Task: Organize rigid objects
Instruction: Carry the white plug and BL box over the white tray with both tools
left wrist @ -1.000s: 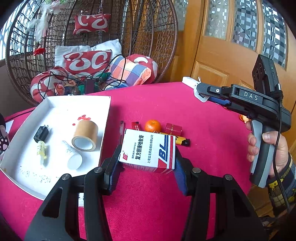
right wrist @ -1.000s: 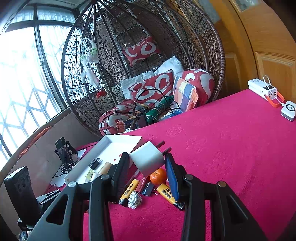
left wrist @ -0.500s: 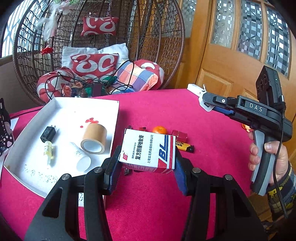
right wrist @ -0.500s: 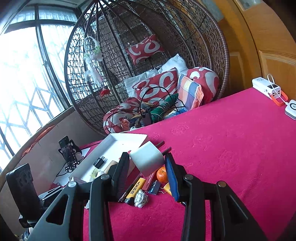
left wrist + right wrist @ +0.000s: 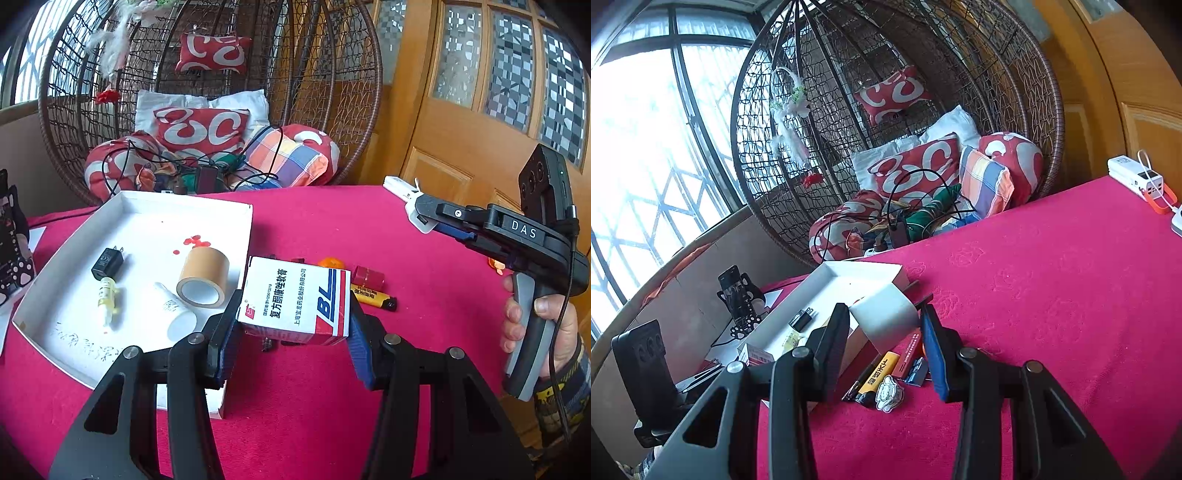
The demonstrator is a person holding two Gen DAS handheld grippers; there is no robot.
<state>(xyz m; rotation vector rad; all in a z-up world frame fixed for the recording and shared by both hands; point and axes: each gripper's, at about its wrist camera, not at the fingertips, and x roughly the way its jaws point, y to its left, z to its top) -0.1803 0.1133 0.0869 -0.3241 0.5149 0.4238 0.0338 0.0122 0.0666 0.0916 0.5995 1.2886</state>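
Tablecloth [image 5: 369, 229] is seen as magenta with a faint rose pattern. Tray [image 5: 147, 218] is white, spotted red. Box [image 5: 295, 299] is white, marked with blue-red stripes. Tape roll [image 5: 203, 275] is tan. Lighter [image 5: 371, 295] is yellow-black. Cushions [image 5: 201, 129] are patterned red with white swirls.

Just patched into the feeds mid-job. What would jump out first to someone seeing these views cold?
The left gripper holds a white medicine box clamped above the red tablecloth, beside the white tray holding the tape roll. The right gripper clamps a white block over the loose clutter, including a yellow lighter.
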